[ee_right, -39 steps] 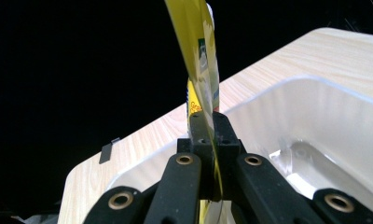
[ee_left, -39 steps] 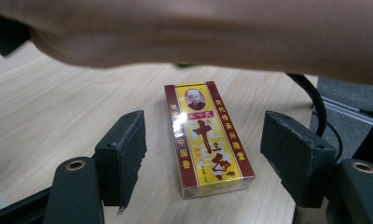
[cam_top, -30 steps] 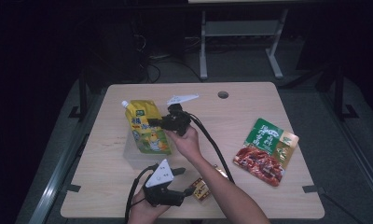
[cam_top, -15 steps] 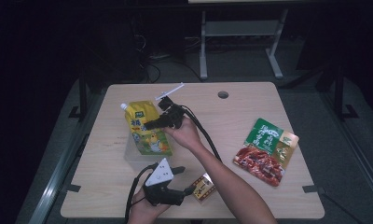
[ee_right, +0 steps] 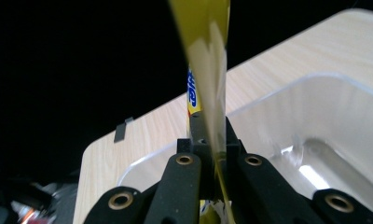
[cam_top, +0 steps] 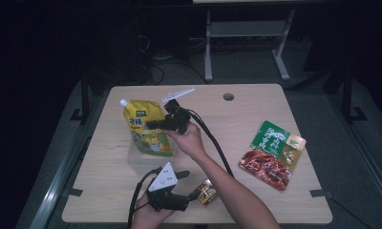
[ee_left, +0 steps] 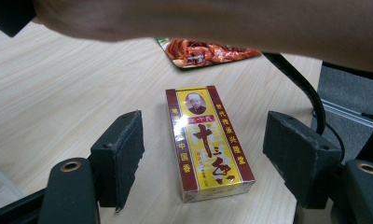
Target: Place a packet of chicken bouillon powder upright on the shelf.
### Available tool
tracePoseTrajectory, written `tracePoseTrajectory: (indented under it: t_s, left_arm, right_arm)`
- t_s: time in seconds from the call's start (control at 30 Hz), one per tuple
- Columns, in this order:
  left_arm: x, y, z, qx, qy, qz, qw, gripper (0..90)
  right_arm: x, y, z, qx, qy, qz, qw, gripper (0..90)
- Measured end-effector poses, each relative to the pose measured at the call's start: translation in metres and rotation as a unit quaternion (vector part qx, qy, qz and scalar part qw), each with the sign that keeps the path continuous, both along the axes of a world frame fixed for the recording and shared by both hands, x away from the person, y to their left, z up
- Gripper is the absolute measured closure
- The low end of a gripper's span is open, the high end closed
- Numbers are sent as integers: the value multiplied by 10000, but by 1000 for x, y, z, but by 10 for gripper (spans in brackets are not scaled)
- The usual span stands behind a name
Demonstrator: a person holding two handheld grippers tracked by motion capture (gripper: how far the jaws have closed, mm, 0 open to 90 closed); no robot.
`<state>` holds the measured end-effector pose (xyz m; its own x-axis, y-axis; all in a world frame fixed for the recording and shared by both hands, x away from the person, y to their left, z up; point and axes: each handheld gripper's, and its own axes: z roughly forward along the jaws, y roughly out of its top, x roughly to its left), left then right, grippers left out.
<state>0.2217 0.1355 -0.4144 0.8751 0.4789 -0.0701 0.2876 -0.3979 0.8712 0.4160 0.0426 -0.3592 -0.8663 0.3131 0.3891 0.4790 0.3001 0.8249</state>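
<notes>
A yellow spout pouch point(cam_top: 143, 126) hangs over a clear plastic tub point(cam_top: 139, 164) at the table's left middle. My right gripper point(cam_top: 155, 125) is shut on the pouch's right edge. In the right gripper view the pouch point(ee_right: 208, 51) rises edge-on from the closed right gripper point(ee_right: 212, 135), with the tub point(ee_right: 324, 102) under it. Near the front edge my left gripper point(cam_top: 190, 185) is open. A small red and yellow box point(ee_left: 208, 144) lies flat on the table between the spread jaws of the left gripper point(ee_left: 208, 140), untouched; the same box point(cam_top: 208, 193) shows from above.
A green and red food packet point(cam_top: 274, 153) lies flat at the right of the wooden table point(cam_top: 256, 109). A round cable hole point(cam_top: 228, 97) sits near the far edge. My right forearm point(cam_top: 227, 186) crosses above the left gripper. Dark floor and a metal stand lie beyond.
My right gripper has turned and risen a little with the pouch, which now hangs more on edge above the tub. The left gripper and the box have stayed put.
</notes>
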Motion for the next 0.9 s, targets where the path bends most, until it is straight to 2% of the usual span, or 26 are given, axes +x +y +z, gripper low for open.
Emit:
tracePoseTrajectory:
  t_s: [0.1, 0.2, 0.23, 0.27, 0.37, 0.53, 0.67, 0.7, 0.73, 0.8, 0.83, 0.9]
  left_arm:
    - [0, 0, 0, -19, 17, 5, 10000, 280]
    - [0, -1, -1, -83, 83, -2, 9999, 280]
    - [0, -1, -1, -72, 85, -5, 9999, 282]
    - [1, -1, -1, -42, 108, -24, 9999, 282]
    - [1, -1, -1, -20, 105, -28, 9999, 282]
    - [2, -2, -1, -29, 98, -26, 9999, 281]
    - [4, -2, -2, -6, 118, -20, 9999, 279]
    - [4, -3, -2, -18, 120, -11, 9999, 276]
    - [5, -3, -2, -25, 123, -3, 9999, 276]
    - [6, -5, -3, -16, 135, 8, 9999, 272]
    - [6, -5, -3, -16, 135, 8, 9999, 271]
    - [7, -6, -3, 38, 97, -13, 9999, 270]
  right_arm:
    - [-5, -2, -11, 28, -141, -151, 9998, 900]
    - [-5, -5, -19, 128, -103, -210, 9996, 900]
    - [-5, -6, -22, 192, -111, -191, 9996, 900]
    - [-7, -6, -29, 171, -209, -151, 9995, 900]
    - [-8, -5, -34, 105, -295, -92, 9995, 900]
    - [-5, -11, -39, 196, -213, -86, 9995, 878]
    - [-2, -15, -40, 62, -84, -80, 9999, 825]
    - [0, -18, -40, -53, -66, -79, 9999, 765]
    - [0, -18, -40, -53, -66, -79, 9999, 765]
    - [1, -22, -38, -181, 16, -90, 9998, 690]
    - [1, -22, -38, -181, 16, -90, 9998, 690]
    - [1, -28, -36, -272, 37, -59, 9996, 615]
